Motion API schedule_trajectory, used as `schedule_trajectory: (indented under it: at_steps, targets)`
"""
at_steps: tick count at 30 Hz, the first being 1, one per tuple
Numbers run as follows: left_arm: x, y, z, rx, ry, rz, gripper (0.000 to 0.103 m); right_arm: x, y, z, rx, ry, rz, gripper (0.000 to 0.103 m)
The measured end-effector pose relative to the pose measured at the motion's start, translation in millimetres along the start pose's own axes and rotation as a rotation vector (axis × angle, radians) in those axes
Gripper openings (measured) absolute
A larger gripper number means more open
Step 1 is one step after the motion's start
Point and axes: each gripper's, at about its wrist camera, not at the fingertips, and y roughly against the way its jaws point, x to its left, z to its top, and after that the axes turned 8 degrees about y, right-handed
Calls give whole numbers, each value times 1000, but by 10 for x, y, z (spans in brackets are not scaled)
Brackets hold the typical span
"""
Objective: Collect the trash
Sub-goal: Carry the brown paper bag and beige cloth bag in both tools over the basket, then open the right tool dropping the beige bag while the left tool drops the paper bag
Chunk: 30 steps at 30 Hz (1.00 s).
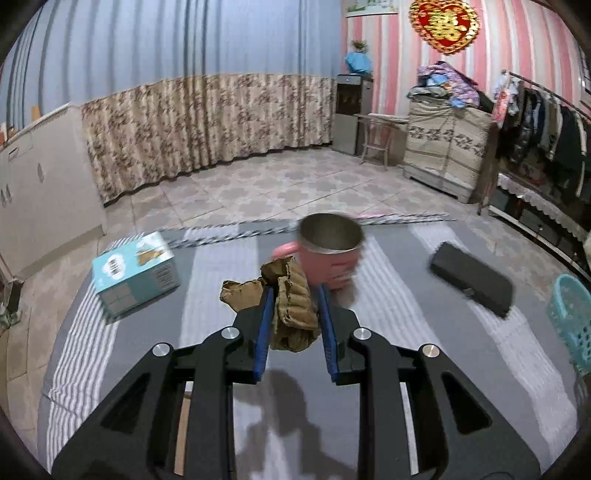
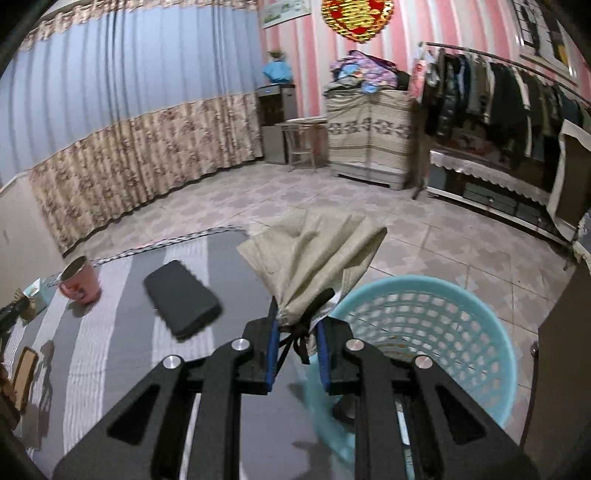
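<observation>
Left gripper (image 1: 295, 295) pinched crumpled brown paper (image 1: 291, 306) between its pads. Right gripper (image 2: 297, 325) clamped a beige cloth bag (image 2: 314, 258), apparently just beside the teal basket (image 2: 480, 325).

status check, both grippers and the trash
Left gripper shut on crumpled brown paper. Right gripper shut on beige face mask, beside the light blue plastic basket. Nothing blocking.

The red-and-gold wall ornament (image 1: 442, 25) at the upper right of the frame bears a gold double-happiness character; print on the blue box (image 1: 135, 273) and pink cup (image 1: 330, 254) is illegible.
</observation>
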Motion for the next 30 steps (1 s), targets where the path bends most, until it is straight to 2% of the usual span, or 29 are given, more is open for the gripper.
schedule_trajectory:
  at_steps: [7, 13, 24, 30]
  targets:
    - [-901, 131, 6, -18, -47, -109, 23, -411, -78, -142, 21, -39, -40, 18]
    - [-1652, 163, -122, -6, -115, -203, 23, -777, -103, -182, 16, -94, -61, 18]
    - [-2720, 70, -425, 39, -202, -348, 23, -1320, -215, -386, 64, -163, -110, 18]
    - [-3272, 7, -618, 64, -276, -428, 23, -1460, -235, -412, 64, -203, -124, 18]
